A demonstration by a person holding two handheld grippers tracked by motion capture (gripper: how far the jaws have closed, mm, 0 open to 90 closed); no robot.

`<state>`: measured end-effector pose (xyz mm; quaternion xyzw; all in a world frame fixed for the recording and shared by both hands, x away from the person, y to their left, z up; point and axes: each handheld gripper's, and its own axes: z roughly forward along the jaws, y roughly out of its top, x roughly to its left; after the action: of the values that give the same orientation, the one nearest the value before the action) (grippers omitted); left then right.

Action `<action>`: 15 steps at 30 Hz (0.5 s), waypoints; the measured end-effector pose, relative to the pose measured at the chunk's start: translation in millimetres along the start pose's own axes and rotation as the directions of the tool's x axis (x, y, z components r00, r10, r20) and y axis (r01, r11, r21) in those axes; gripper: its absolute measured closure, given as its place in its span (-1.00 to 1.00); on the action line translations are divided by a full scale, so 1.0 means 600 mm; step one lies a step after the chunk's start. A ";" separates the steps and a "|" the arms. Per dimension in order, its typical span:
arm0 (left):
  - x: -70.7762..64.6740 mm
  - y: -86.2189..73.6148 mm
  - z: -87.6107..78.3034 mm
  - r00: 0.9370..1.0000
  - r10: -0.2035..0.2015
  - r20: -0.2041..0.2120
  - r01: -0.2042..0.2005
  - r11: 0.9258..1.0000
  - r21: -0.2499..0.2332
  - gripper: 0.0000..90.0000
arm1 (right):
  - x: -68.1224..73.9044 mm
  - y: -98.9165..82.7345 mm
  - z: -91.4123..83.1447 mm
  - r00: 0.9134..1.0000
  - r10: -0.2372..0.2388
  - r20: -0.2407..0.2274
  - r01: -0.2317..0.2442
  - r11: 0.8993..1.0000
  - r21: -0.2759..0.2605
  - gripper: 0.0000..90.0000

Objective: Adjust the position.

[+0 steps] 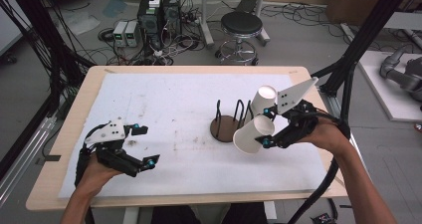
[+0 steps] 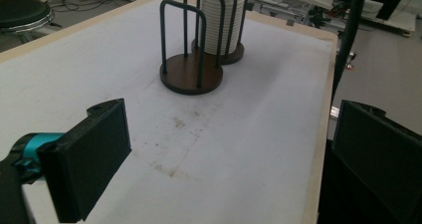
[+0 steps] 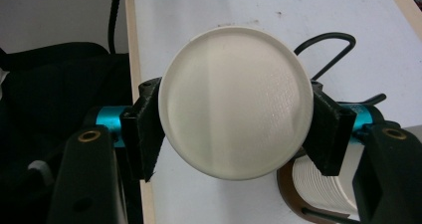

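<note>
My right gripper (image 1: 266, 128) is shut on a white paper cup (image 1: 252, 134), held on its side above the table's right half. In the right gripper view the cup's round base (image 3: 236, 102) faces the camera, and both pads press its sides. A stack of white cups (image 1: 263, 99) stands in a wire holder just behind it, next to an empty wire holder (image 1: 226, 127) on a round brown base. My left gripper (image 1: 145, 145) hovers open over the table's left front. The left gripper view shows its jaws wide apart with nothing between them, and the empty holder (image 2: 191, 73) and the cup stack (image 2: 221, 20) ahead.
A white mat (image 1: 174, 99) covers the wooden table (image 1: 64, 134). Beyond the far edge stand a black stool (image 1: 241, 25), power units and tangled cables on the floor. Black frame posts rise at both sides of the table.
</note>
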<state>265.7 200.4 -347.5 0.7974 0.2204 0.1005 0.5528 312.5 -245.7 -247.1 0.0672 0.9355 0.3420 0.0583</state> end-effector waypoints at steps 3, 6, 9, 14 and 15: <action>-0.002 0.007 0.005 1.000 0.009 0.021 -0.010 1.000 0.009 -0.96 | 0.001 0.004 0.003 1.000 -0.005 -0.003 0.005 1.000 -0.006 -0.23; -0.004 0.013 0.011 0.999 0.015 0.038 -0.016 1.000 0.010 -0.96 | 0.002 0.008 0.007 1.000 -0.012 -0.007 0.011 1.000 -0.007 -0.23; -0.005 0.016 0.016 0.999 0.015 0.052 -0.016 1.000 0.011 -0.96 | 0.003 0.012 0.011 1.000 -0.014 -0.012 0.014 1.000 -0.025 -0.23; -0.007 0.022 0.031 0.995 0.023 0.093 -0.024 1.000 0.004 -0.96 | 0.005 0.016 0.017 1.000 -0.017 -0.021 0.016 0.997 -0.073 -0.23; -0.007 0.022 0.031 0.995 0.023 0.093 -0.024 1.000 0.004 -0.96 | 0.006 0.017 0.018 1.000 -0.015 -0.023 0.013 0.997 -0.078 -0.23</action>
<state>272.6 178.9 -342.0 0.8051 0.1852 0.0693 0.5592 311.7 -230.6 -249.0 0.0545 0.9226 0.3784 0.0521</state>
